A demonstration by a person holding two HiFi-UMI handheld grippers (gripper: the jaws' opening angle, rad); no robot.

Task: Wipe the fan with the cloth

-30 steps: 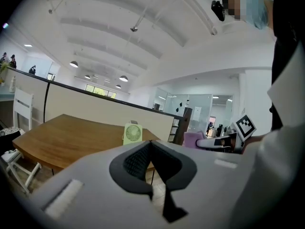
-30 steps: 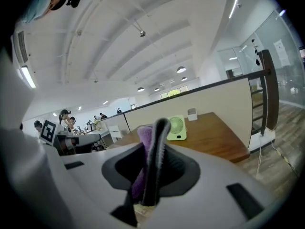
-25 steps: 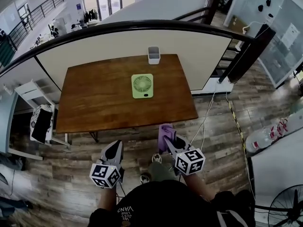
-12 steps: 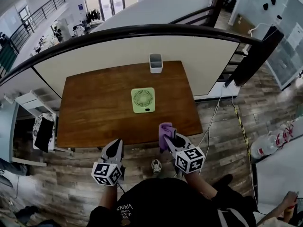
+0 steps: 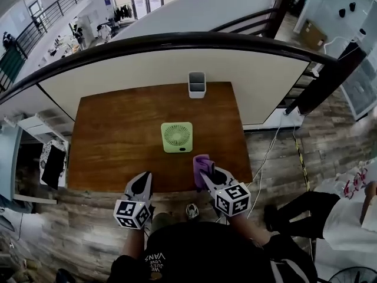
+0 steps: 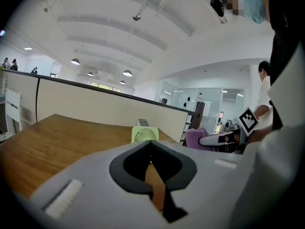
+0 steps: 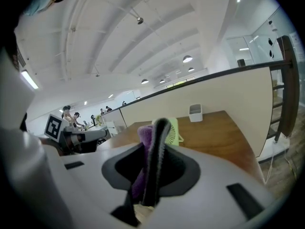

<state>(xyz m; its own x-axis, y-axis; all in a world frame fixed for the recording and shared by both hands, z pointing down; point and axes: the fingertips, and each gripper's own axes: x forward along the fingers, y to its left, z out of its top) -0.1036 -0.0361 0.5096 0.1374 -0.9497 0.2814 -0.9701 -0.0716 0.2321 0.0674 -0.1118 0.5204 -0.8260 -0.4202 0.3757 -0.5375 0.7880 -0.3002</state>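
Two grippers out in front, both near the front edge of the wooden table (image 5: pixel 112 140). Clamped in the right gripper (image 5: pixel 204 168): a purple cloth (image 5: pixel 201 160), pinched tight between the jaws and bunched up past the tips. Closed right down, with nothing caught inside: the left gripper (image 5: pixel 142 177). Standing on the tabletop a little beyond the cloth and apart from it: the green fan (image 5: pixel 177 137), grille turned toward the person. Upright or leaning back, hard to tell. Farther back, near the far edge, a white cup (image 5: pixel 197 84), well apart from the fan.

Looks like the approach, with wiping not yet begun and no contact between cloth and fan.

Next, probably:
- Bring the right gripper forward and down until the cloth, not the bare jaw tips, meets the grille.
- Keep the clamp firm so as not to drop the cloth mid-stroke.
- Sweep across the face with light pressure.

Worth watching for: a light fan sliding over the smooth wood or tipping backward under the push. Could use the closed left gripper to steady the frame from the side, parting its jaws first if a hold on the edge is wanted. Best to stay clear of the cup at the back.
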